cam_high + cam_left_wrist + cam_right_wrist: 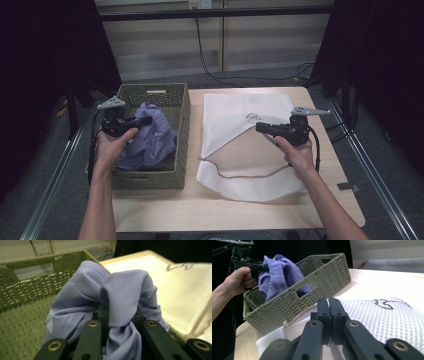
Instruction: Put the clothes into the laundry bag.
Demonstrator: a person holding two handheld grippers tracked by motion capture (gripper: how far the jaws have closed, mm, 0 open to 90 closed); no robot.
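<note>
The left gripper is clamped on a lilac garment lifted partly out of the green basket at 9 o'clock, while the right gripper pinches up the white mesh bag's opening at 3 o'clock on the surface — transfer begun, bagging not yet done.

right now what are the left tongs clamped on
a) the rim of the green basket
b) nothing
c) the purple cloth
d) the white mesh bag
c: the left tongs pinch a bunched fold of the purple cloth, lifted above the woven green basket, as the left gripper view shows close up.
</note>
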